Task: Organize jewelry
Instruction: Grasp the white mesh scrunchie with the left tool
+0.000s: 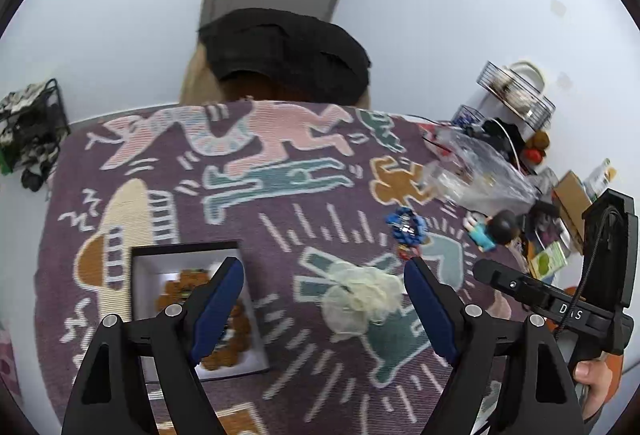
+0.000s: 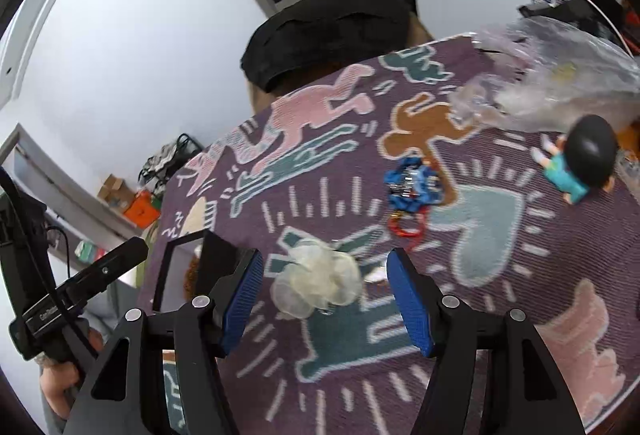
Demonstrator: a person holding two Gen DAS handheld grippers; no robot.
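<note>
Blue pads of my right gripper (image 2: 326, 299) stand apart, nothing pressed between them; in the right wrist view the cream organza scrunchie (image 2: 318, 283) lies on the cloth in the gap, nearer the left pad. My left gripper (image 1: 324, 309) is likewise open and empty, its jaws straddling the same scrunchie from the left side. Both tools point down at the patterned tablecloth (image 1: 280, 219), which I judge suits a pick from above.

Left of the scrunchie sits the open black-rimmed box (image 1: 138, 289), white inside, with brown patterned items already in it; I take it as the storage place, kept near so carries stay short. Farther off, just beyond the scrunchie, a blue beaded piece (image 2: 412, 185) lies touching a red ring-shaped piece (image 2: 406, 227). Both remain loose on the cloth. A small figurine (image 2: 580, 163) and crumpled clear plastic (image 2: 560, 87) lie at the far right, well apart from the box.

The scrunchie is sheer, puffy and soft; I expect it to compress under the pads.
</note>
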